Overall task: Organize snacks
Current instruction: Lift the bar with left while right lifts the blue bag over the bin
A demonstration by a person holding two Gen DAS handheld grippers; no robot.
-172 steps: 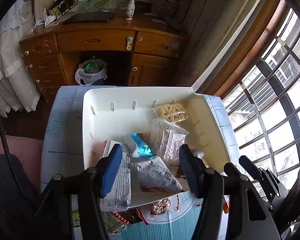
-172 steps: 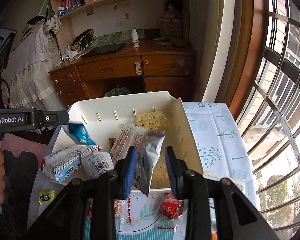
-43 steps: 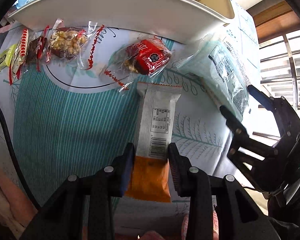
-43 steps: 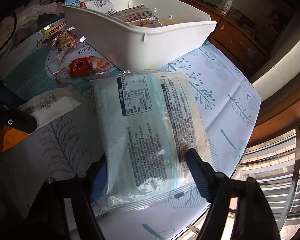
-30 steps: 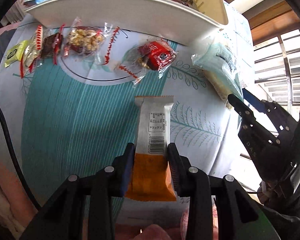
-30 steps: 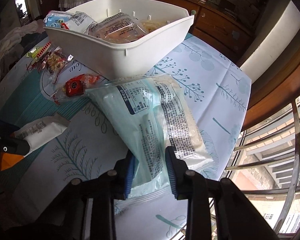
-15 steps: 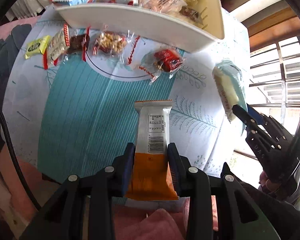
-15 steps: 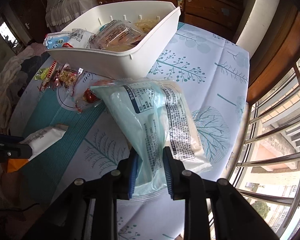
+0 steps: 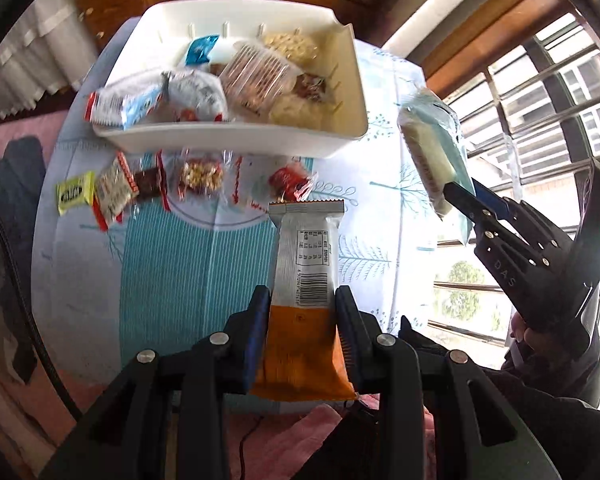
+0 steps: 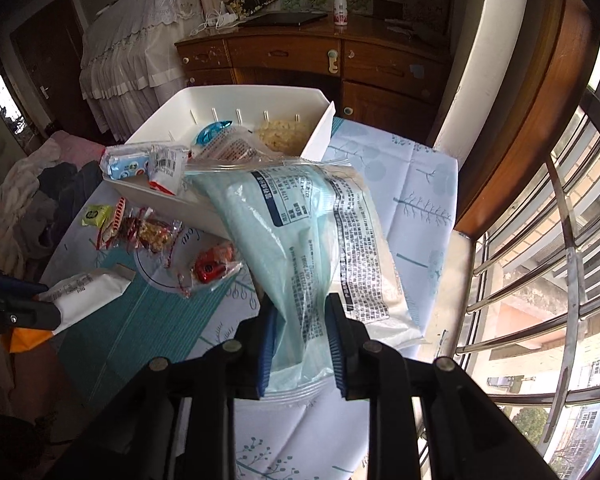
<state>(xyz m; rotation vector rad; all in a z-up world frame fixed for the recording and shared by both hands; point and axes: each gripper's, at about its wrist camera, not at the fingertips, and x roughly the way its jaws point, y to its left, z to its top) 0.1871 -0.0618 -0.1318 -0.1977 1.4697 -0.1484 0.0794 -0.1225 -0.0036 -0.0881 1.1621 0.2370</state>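
My left gripper (image 9: 302, 332) jaws are clamped on the orange-and-silver bar (image 9: 305, 280), lifted clear of the surface (image 9: 172, 272). My right gripper (image 10: 300, 336) jaws pinch the pale blue bag (image 10: 300, 232), also airborne. The white bin (image 9: 228, 142) sits ahead of both jaws, already crowded. I'd carry each over the near rim, drop the bar into a gap, and lay the floppy bag flat. Count: two held, five small packets loose on the surface, one bin.

White bin (image 9: 236, 142) heaped with snacks; wrappers (image 9: 200, 174) alongside.
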